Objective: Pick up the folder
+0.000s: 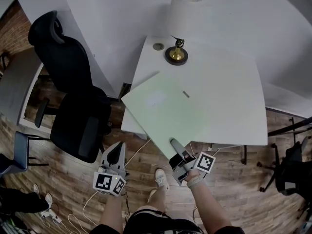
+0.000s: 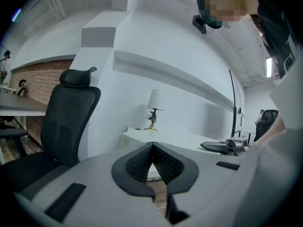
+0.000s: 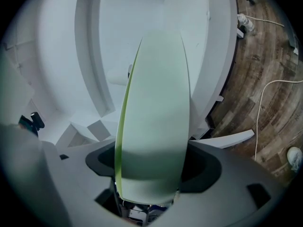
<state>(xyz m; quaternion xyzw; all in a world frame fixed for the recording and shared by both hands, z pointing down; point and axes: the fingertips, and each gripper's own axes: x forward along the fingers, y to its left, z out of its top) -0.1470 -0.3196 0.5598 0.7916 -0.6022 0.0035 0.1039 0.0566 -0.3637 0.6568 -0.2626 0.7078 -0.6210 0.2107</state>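
Pale green flat folder (image 1: 165,112): lying askew on white table (image 1: 234,96), its near corner overhanging. Right gripper (image 1: 174,144): only its own view is showing its jaws standing apart around the folder's edge, not pressing. Left gripper (image 2: 152,150): jaws resting together, empty.

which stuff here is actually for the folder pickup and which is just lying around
For the job: green folder, right gripper open around its edge, table.
Lying about: lamp, small round disc, black office chair, left gripper (shut, idle).
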